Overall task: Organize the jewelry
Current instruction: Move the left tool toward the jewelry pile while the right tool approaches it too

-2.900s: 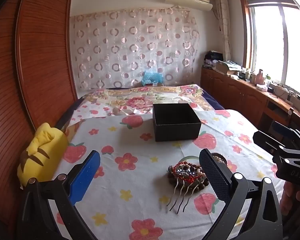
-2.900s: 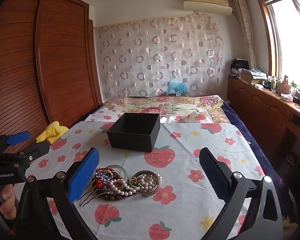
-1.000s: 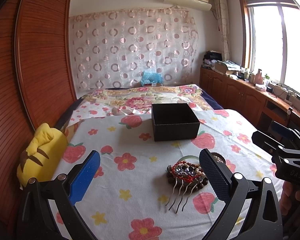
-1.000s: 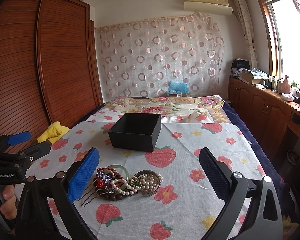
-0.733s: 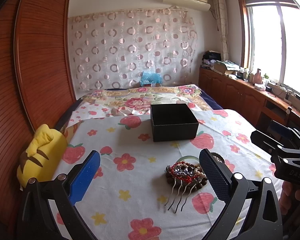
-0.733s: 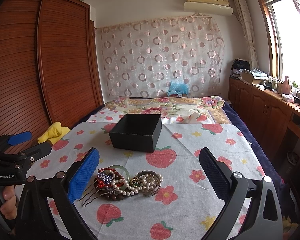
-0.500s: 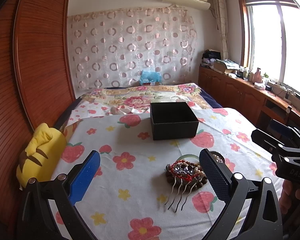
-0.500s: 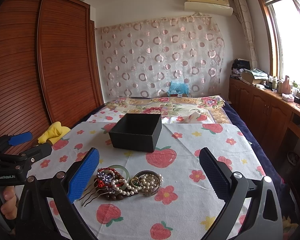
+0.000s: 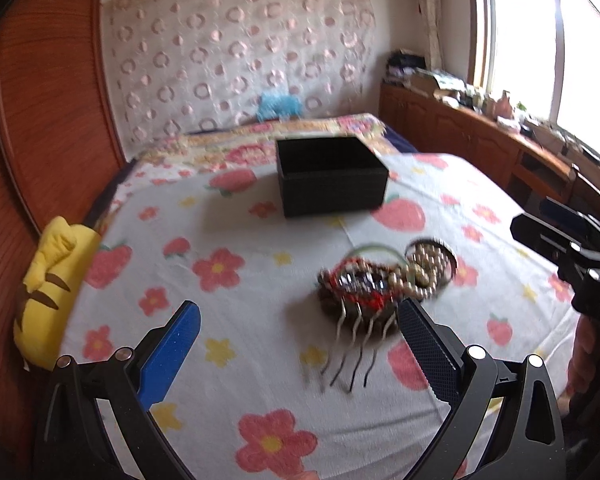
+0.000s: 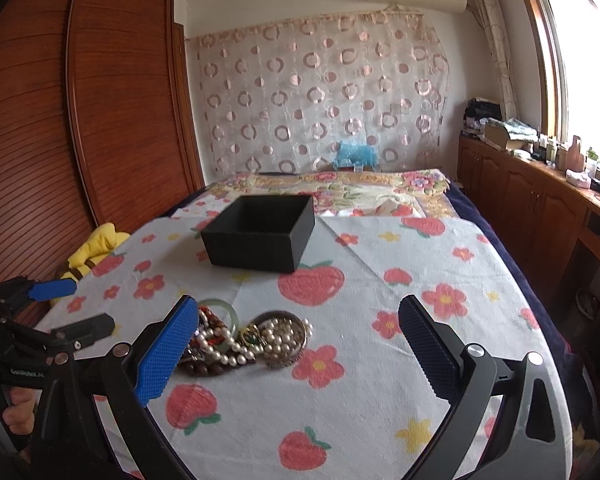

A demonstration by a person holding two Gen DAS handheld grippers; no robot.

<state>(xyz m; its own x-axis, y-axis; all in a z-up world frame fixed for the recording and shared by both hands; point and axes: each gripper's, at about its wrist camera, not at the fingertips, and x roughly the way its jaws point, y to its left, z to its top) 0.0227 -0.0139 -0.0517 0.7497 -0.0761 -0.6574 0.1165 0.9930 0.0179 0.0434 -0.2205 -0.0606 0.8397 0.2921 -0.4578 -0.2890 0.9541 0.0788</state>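
1. Far left: yellow plush toy (image 9: 46,280) lies at the cloth edge against the wooden wardrobe (image 10: 80,120), well apart from the jewelry.
2. Left gripper (image 9: 298,344): jaws wide apart, blue pad on one finger, black pad on the other, nothing held, touching nothing. It hangs above the flowered cloth (image 9: 240,360); the comb's teeth sit between the 2 fingertips in the left wrist view, which is motion-blurred.
3. Jewelry pile (image 9: 380,276): tangled heap near the cloth's middle, between the black box and the grippers. The hair comb (image 9: 358,300) has a red beaded, stone-set top and about 5 curved metal teeth; long axis runs along the teeth, which point toward the left camera, top toward the box.
4. In the right wrist view the pile (image 10: 244,340) shows a pearl strand (image 10: 236,350), dark brown beads, a pale green bangle (image 10: 224,306) lying flat behind it, and a round metal dish (image 10: 284,340) with pearls in it, touching the heap on its right side.
5. Black box (image 9: 330,176): open top, upright, beyond the pile and apart from it. Cannot tell if anything is in it.
6. Right gripper (image 10: 298,344): jaws also spread wide, empty. Its blue finger overlaps the pile's left edge in view; cannot tell if it touches.
7. Far right: wooden cabinets (image 10: 540,208) below the window (image 10: 580,60).
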